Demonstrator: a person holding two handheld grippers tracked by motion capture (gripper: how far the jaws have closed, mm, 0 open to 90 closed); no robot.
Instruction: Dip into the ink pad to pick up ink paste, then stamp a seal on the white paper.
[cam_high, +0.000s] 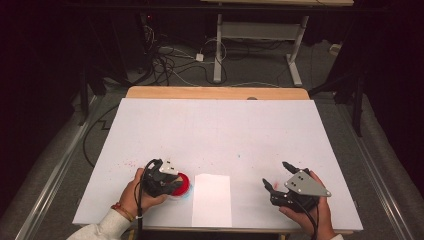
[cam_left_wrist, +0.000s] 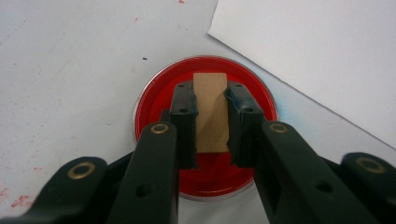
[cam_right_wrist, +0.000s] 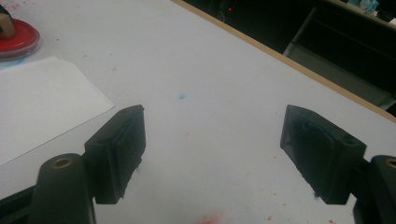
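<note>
The left gripper's (cam_left_wrist: 211, 116) fingers (cam_left_wrist: 183, 123) pinch a small tan wooden block (cam_left_wrist: 211, 109) from both sides, held over a round red ink pad (cam_left_wrist: 156, 100) that sits on the white tabletop (cam_high: 220, 130). Just beside the pad lies a white paper sheet (cam_high: 212, 199). Well apart, the right gripper (cam_high: 278, 175) rests with its fingers (cam_right_wrist: 122, 151) spread wide around nothing, over bare tabletop flecked red and blue.
</note>
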